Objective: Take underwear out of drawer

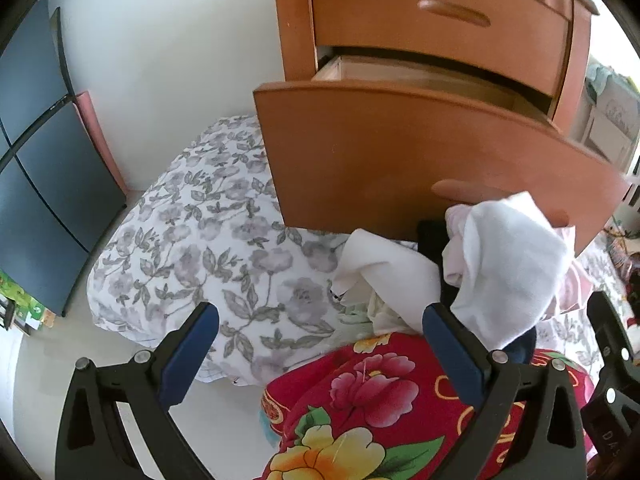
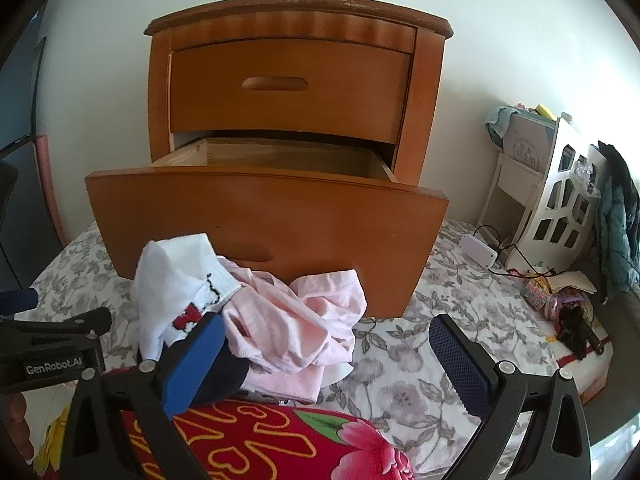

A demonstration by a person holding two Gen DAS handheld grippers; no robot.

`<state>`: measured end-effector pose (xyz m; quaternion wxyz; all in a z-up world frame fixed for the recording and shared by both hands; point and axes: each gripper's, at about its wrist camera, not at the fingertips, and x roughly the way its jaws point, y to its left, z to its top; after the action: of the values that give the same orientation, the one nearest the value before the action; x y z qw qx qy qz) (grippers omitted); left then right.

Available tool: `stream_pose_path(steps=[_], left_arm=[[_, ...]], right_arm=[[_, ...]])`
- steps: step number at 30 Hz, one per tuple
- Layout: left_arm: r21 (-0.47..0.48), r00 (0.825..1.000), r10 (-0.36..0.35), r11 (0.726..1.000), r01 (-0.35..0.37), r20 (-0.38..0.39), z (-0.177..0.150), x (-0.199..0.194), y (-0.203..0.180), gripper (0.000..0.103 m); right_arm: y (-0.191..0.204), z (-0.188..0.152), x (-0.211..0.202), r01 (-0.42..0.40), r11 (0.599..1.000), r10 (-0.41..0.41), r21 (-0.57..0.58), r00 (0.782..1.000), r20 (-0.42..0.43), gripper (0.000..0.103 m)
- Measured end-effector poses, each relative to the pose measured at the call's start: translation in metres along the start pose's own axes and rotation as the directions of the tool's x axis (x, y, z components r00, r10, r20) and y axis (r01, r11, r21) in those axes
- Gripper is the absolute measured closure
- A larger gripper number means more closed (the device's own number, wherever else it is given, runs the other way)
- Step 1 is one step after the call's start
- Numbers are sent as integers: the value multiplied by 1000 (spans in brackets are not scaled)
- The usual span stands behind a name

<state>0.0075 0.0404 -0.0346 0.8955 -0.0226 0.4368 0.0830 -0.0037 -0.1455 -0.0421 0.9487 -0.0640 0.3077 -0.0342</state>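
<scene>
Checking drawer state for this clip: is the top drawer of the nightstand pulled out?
No. In the right wrist view the top drawer sits flush in the nightstand, while only the lower drawer is pulled out.

You get bright, even daylight in both views, washing out the white wall (image 2: 500, 60). Fisheye bending curves the nightstand (image 2: 296, 92) and darkens the corners. The drawer front (image 1: 420, 152) looks slightly soft at its right end.

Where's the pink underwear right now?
In the right wrist view, the pink underwear lies heaped on the bed, left of centre, before the open drawer.
</scene>
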Motion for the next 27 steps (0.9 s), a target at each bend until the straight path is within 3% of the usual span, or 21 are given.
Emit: stream_pose_path(steps=[27], left_arm=[[-19,995,-41,999,43,89,5,-33,2,1]], right_arm=[[-6,0,-30,6,1000,-7,27,999,54,0]])
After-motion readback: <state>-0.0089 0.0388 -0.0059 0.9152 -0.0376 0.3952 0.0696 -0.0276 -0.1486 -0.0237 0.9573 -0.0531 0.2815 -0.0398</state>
